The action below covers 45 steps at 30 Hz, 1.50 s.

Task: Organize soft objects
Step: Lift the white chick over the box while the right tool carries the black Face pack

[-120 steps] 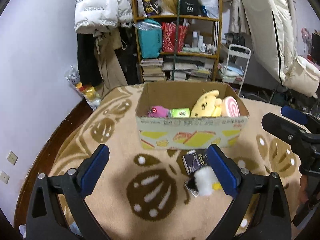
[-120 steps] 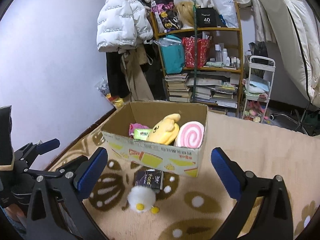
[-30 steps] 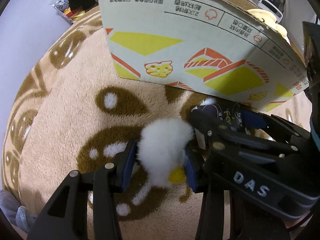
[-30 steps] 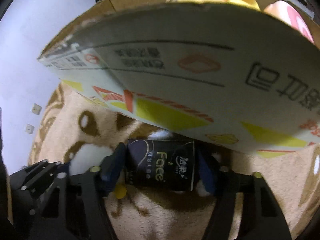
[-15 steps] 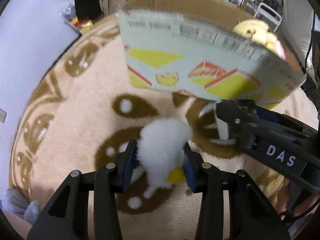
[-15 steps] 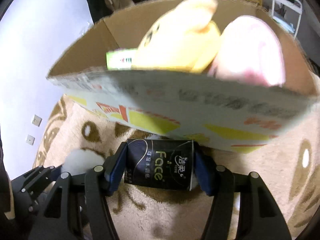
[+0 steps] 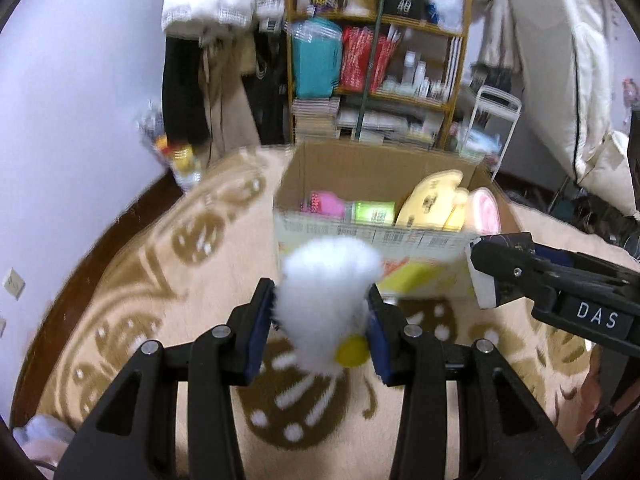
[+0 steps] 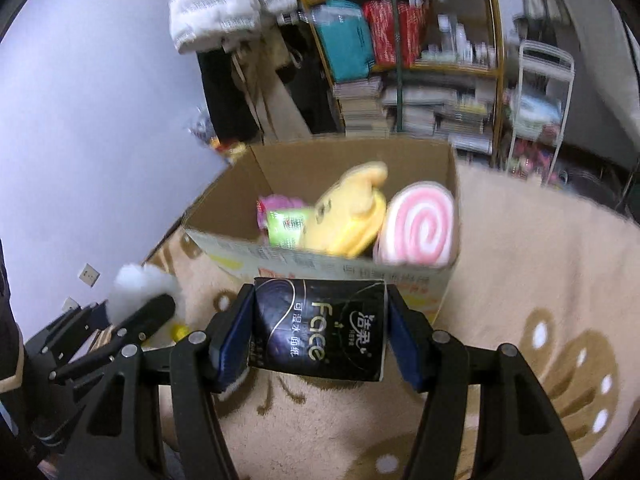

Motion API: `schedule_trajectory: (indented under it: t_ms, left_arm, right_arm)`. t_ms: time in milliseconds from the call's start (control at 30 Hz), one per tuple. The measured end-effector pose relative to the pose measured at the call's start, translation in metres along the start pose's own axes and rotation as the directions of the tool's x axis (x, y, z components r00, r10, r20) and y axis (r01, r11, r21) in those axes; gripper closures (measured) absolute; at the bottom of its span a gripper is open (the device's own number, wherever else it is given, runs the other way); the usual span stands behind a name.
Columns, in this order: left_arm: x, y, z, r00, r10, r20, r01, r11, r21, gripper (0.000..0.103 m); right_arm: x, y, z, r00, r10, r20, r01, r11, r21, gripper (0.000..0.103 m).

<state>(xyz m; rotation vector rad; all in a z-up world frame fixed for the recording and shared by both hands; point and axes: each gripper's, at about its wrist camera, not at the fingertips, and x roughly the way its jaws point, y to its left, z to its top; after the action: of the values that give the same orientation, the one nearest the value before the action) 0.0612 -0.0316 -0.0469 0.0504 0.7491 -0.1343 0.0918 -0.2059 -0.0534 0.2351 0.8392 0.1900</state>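
My left gripper [image 7: 322, 330] is shut on a fluffy white plush [image 7: 326, 300] with yellow feet and holds it above the rug, in front of the cardboard box [image 7: 360, 236]. My right gripper [image 8: 320, 334] is shut on a black tissue pack [image 8: 320, 330] marked "Face", held just short of the box's [image 8: 320, 258] near wall. In the box lie a yellow plush [image 8: 348, 216], a pink swirl cushion [image 8: 418, 226], a green pack [image 8: 286, 226] and a pink item [image 8: 276, 204]. The right gripper also shows in the left wrist view [image 7: 486, 276], and the white plush in the right wrist view [image 8: 140, 288].
A beige rug with brown patterns [image 7: 180, 320] covers the floor. A wooden shelf full of books and bags [image 7: 372, 72] stands behind the box, with hanging coats [image 7: 208, 8] to its left and a white cart [image 7: 494, 124] to its right. The wall [image 7: 80, 120] is at left.
Both grippers have lifted off the rug with their objects and now look over the box's rim at its contents. Four seconds ago both were open and empty.
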Motion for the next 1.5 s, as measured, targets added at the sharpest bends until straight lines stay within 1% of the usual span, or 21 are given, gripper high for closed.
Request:
schedule_trajectory:
  t_ms: [100, 133, 167, 267, 400, 500, 600, 700, 767, 867, 933, 1033, 1133, 1200, 1333, 1400, 1500]
  left_arm:
    - [-0.021, -0.009, 0.008, 0.994, -0.01, 0.107, 0.006, 0.999, 0.037, 0.062]
    - [-0.03, -0.013, 0.012, 0.989, -0.01, 0.148, 0.002, 0.999, 0.054, 0.062]
    - [-0.035, -0.015, 0.016, 0.985, -0.011, 0.172, 0.0, 0.998, 0.062, 0.062]
    - [-0.048, -0.018, 0.028, 0.975, -0.027, 0.222, 0.011, 0.997, 0.074, 0.062]
    - [-0.057, -0.02, 0.045, 0.963, -0.041, 0.267, 0.015, 0.995, 0.099, 0.062]
    - [-0.06, -0.021, 0.061, 0.952, -0.037, 0.303, 0.007, 0.995, 0.102, 0.062]
    - [-0.062, -0.022, 0.073, 0.941, -0.035, 0.336, -0.004, 0.994, 0.113, 0.062]
    - [-0.058, -0.023, 0.088, 0.929, -0.017, 0.369, -0.033, 0.991, 0.128, 0.062]
    - [-0.053, -0.024, 0.096, 0.926, -0.007, 0.377, -0.049, 0.989, 0.138, 0.062]
    - [-0.041, -0.026, 0.104, 0.922, -0.028, 0.387, -0.041, 0.985, 0.17, 0.062]
    - [-0.03, -0.027, 0.108, 0.922, -0.02, 0.386, -0.054, 0.982, 0.179, 0.062]
    - [-0.006, -0.024, 0.11, 0.934, -0.02, 0.356, -0.042, 0.986, 0.164, 0.061]
    - [0.016, -0.021, 0.107, 0.945, -0.015, 0.326, -0.039, 0.987, 0.158, 0.061]
    - [0.03, -0.02, 0.104, 0.954, -0.014, 0.301, -0.035, 0.987, 0.158, 0.061]
    - [0.051, -0.018, 0.1, 0.969, -0.026, 0.247, -0.007, 0.991, 0.133, 0.061]
    - [0.058, -0.018, 0.099, 0.973, -0.028, 0.231, -0.003, 0.992, 0.129, 0.061]
    - [0.067, -0.022, 0.096, 0.976, -0.019, 0.218, -0.015, 0.988, 0.154, 0.061]
  right_arm:
    - [-0.02, 0.003, 0.01, 0.998, 0.008, 0.068, -0.007, 1.0, -0.018, 0.037]
    - [-0.024, 0.003, 0.012, 0.996, 0.01, 0.084, -0.008, 1.0, -0.021, 0.037]
    - [-0.031, 0.006, 0.016, 0.994, 0.008, 0.111, -0.005, 1.0, -0.028, 0.037]
    - [-0.042, 0.013, 0.026, 0.989, 0.001, 0.151, 0.007, 0.999, -0.054, 0.037]
    - [-0.055, 0.017, 0.041, 0.98, 0.015, 0.201, -0.001, 0.997, -0.072, 0.037]
    - [-0.063, 0.021, 0.05, 0.969, -0.006, 0.246, 0.025, 0.997, -0.077, 0.037]
    - [-0.069, 0.023, 0.061, 0.958, -0.012, 0.285, 0.033, 0.997, -0.067, 0.037]
    - [-0.069, 0.02, 0.073, 0.952, -0.025, 0.305, 0.049, 0.996, -0.071, 0.037]
    - [-0.068, 0.017, 0.083, 0.95, -0.031, 0.311, 0.057, 0.996, -0.075, 0.037]
    - [-0.062, 0.007, 0.097, 0.95, -0.034, 0.312, 0.059, 0.996, -0.073, 0.037]
    - [-0.055, -0.001, 0.106, 0.954, -0.026, 0.298, 0.049, 0.996, -0.07, 0.037]
    - [-0.042, -0.016, 0.11, 0.957, 0.013, 0.289, 0.004, 0.998, -0.057, 0.037]
    - [-0.025, -0.031, 0.103, 0.955, 0.02, 0.296, -0.012, 0.999, -0.031, 0.037]
    - [-0.014, -0.037, 0.099, 0.958, 0.027, 0.285, -0.022, 1.0, -0.021, 0.037]
    - [0.009, -0.039, 0.092, 0.968, 0.025, 0.251, -0.017, 0.999, -0.033, 0.036]
    - [0.016, -0.038, 0.09, 0.969, 0.03, 0.244, -0.02, 0.999, -0.043, 0.036]
    - [0.025, -0.035, 0.087, 0.971, 0.038, 0.237, -0.022, 0.997, -0.071, 0.036]
